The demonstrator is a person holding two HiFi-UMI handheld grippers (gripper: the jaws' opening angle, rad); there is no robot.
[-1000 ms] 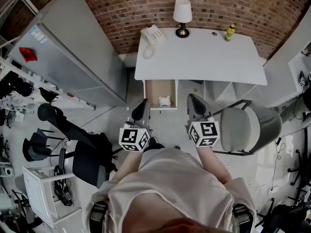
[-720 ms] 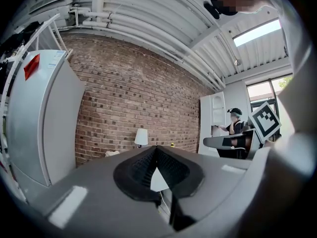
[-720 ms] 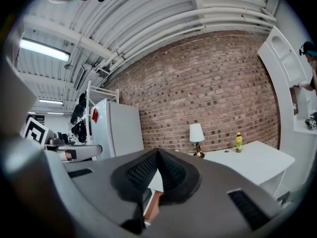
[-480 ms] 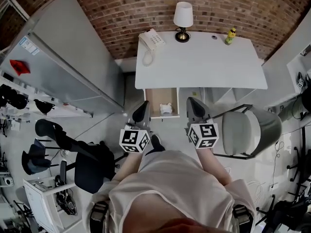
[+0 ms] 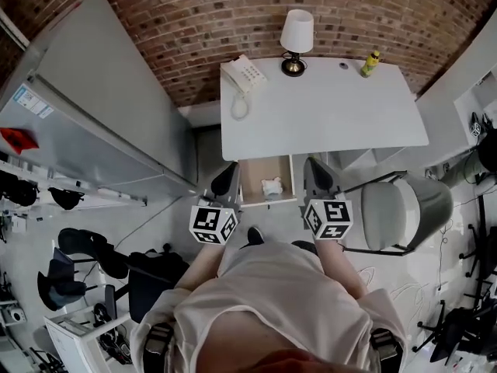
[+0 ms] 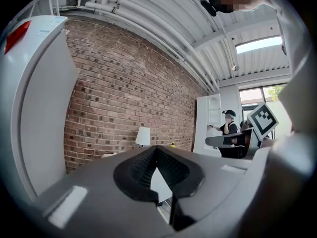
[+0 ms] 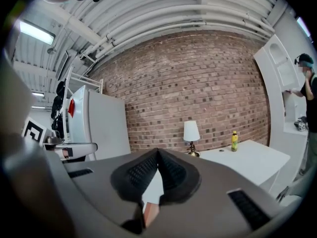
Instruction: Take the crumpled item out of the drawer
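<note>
Seen from above, a red brick wall (image 5: 194, 22) curves across the top of the frame. A tall pale cabinet (image 5: 101, 107) fills the upper left. A white desk (image 5: 322, 107) stands against the wall at upper centre, and a grey chair (image 5: 404, 212) sits at the right, just below the desk's right end. The person's torso takes up the bottom centre (only shoulders and forearms show).

Under the desk's left half a wooden drawer (image 5: 248, 179) stands pulled open toward the person. The crumpled item (image 5: 272, 186), small and white, lies inside it near the front right corner, untouched.

The left gripper (image 5: 227, 176) hovers just left of the drawer and the right gripper (image 5: 314, 169) just right of it, both pointing toward the desk. In each gripper view the ribbed pads meet at the tip: the left gripper (image 6: 157, 150) and the right gripper (image 7: 157, 152) are both closed tight and hold nothing.

On the desk stand a white-shaded lamp (image 5: 296, 33) at the back centre, a white telephone (image 5: 245, 72) at the left corner, and a small yellow bottle (image 5: 372, 63) at the back right.
</note>
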